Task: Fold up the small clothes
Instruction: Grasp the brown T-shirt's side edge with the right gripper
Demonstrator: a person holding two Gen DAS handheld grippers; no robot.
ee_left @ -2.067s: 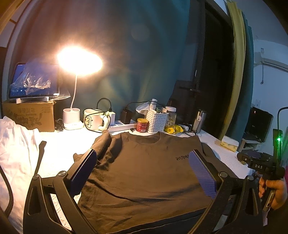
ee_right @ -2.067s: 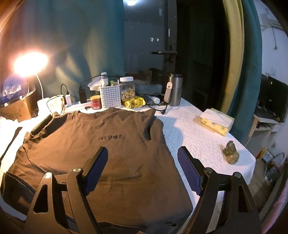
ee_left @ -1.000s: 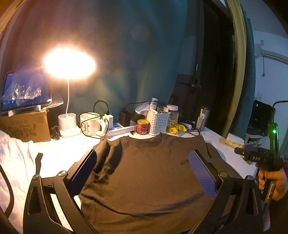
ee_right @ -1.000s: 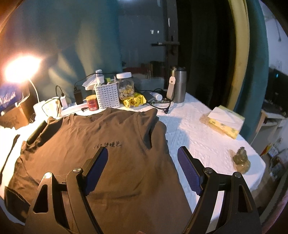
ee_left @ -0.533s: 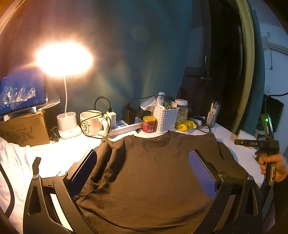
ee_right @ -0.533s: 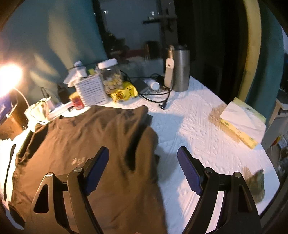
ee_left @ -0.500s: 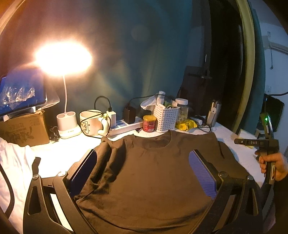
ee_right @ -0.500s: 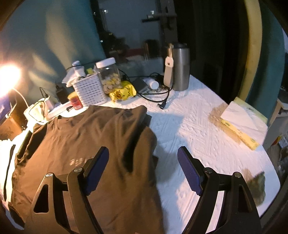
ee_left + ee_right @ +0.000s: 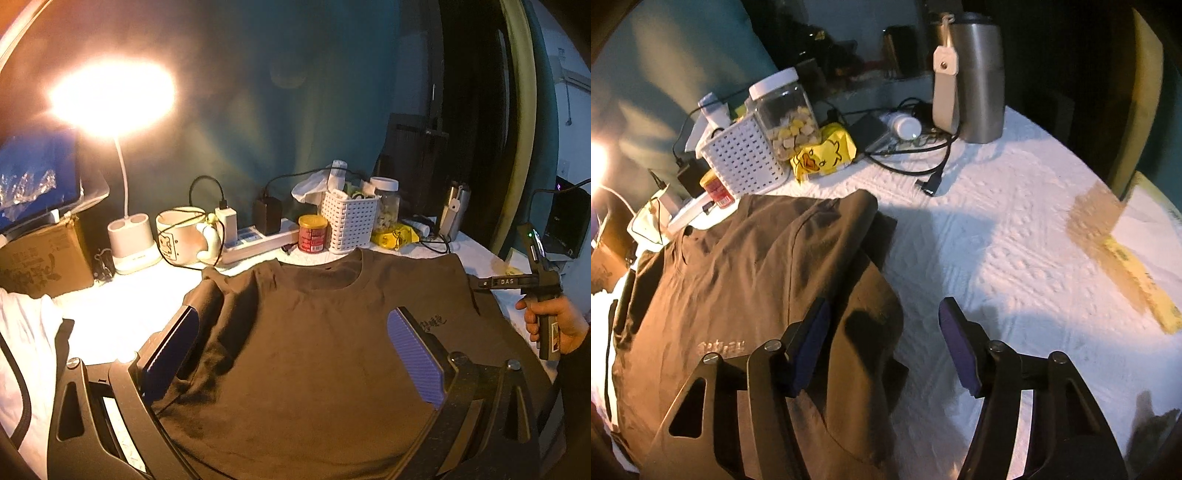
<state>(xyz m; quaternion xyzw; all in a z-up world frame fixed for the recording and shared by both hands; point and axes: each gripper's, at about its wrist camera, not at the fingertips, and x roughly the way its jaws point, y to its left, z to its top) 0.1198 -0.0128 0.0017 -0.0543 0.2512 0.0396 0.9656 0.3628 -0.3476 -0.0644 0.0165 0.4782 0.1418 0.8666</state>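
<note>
A dark brown T-shirt point(image 9: 314, 350) lies flat, front up, on the white tablecloth, its left sleeve rumpled. It also shows in the right wrist view point(image 9: 738, 288), where its right sleeve point(image 9: 875, 314) is folded inward. My left gripper point(image 9: 291, 350) is open and empty above the shirt's chest. My right gripper point(image 9: 886, 343) is open and empty, just over the right sleeve edge. In the left wrist view the right gripper's handle point(image 9: 543, 291) is held in a hand at the far right.
At the back stand a lit desk lamp point(image 9: 125, 229), a mug point(image 9: 181, 236), a power strip point(image 9: 255, 240), a red tin point(image 9: 312, 232), a white basket point(image 9: 738, 155), a jar point(image 9: 786, 114) and a steel flask point(image 9: 971, 77). A cable point(image 9: 923, 162) lies close to the shirt. White cloth point(image 9: 26, 350) lies at left.
My right gripper has moved forward and down toward the shirt's right sleeve and its jaws have narrowed. My left gripper has stayed open over the shirt, shifting slightly.
</note>
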